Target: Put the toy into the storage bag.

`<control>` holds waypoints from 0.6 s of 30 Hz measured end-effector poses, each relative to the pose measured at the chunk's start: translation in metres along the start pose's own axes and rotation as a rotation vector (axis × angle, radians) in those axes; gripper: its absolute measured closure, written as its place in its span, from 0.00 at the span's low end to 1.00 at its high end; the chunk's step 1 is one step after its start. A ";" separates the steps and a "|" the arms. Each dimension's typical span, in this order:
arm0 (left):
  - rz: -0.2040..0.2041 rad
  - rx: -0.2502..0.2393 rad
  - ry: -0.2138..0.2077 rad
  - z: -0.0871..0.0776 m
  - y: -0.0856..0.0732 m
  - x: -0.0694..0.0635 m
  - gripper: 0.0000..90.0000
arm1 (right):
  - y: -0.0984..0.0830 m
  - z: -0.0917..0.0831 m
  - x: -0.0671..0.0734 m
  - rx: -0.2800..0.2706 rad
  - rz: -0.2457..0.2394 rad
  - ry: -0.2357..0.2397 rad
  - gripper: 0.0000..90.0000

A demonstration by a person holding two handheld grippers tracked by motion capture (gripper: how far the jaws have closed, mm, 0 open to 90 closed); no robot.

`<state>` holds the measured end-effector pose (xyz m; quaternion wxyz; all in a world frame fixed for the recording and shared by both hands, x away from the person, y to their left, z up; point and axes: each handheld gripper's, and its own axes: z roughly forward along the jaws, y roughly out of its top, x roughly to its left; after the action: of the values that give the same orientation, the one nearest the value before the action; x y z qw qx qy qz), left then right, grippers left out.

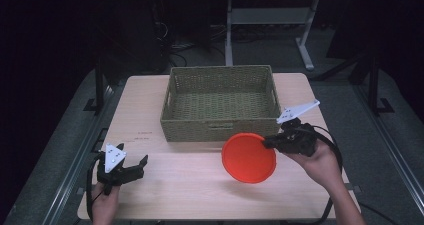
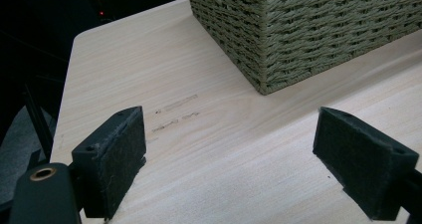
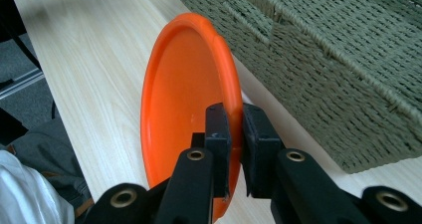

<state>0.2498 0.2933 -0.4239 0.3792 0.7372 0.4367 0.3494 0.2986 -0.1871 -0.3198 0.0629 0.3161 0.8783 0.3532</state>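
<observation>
We've got the right gripper clamped on the orange plate's rim at lower centre-right of the high view — the woven basket sits just above it. Left gripper hangs released, lower left.

In the right gripper view, the round orange plastic plate runs behind the two black padded jaws, so the stretch of rim between them is hidden, and its lower edge is covered by the gripper's frame. The woven olive wicker basket is cut off by the top and right edges there. In the left gripper view the basket shows one corner; the faint printed marks on the pale wooden table are too small to read.
</observation>
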 end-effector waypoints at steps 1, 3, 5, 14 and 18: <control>0.000 0.000 0.000 0.000 0.000 0.000 0.14 | 0.000 0.000 0.000 0.000 0.000 0.000 0.92; 0.000 0.000 0.000 0.000 0.000 0.000 0.14 | 0.005 -0.001 -0.001 0.004 -0.008 -0.003 0.92; 0.002 0.000 0.001 0.000 0.000 0.000 0.14 | 0.009 -0.003 -0.001 0.009 -0.008 -0.006 0.92; -0.001 0.003 -0.001 0.000 0.000 0.001 0.14 | 0.033 -0.014 -0.003 -0.004 -0.024 -0.030 0.92; -0.002 -0.001 0.001 -0.001 0.000 0.000 0.14 | 0.043 -0.021 -0.004 -0.025 -0.031 -0.026 0.92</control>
<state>0.2490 0.2936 -0.4231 0.3796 0.7364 0.4374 0.3498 0.3166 -0.1774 -0.2763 0.0838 0.3064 0.8776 0.3589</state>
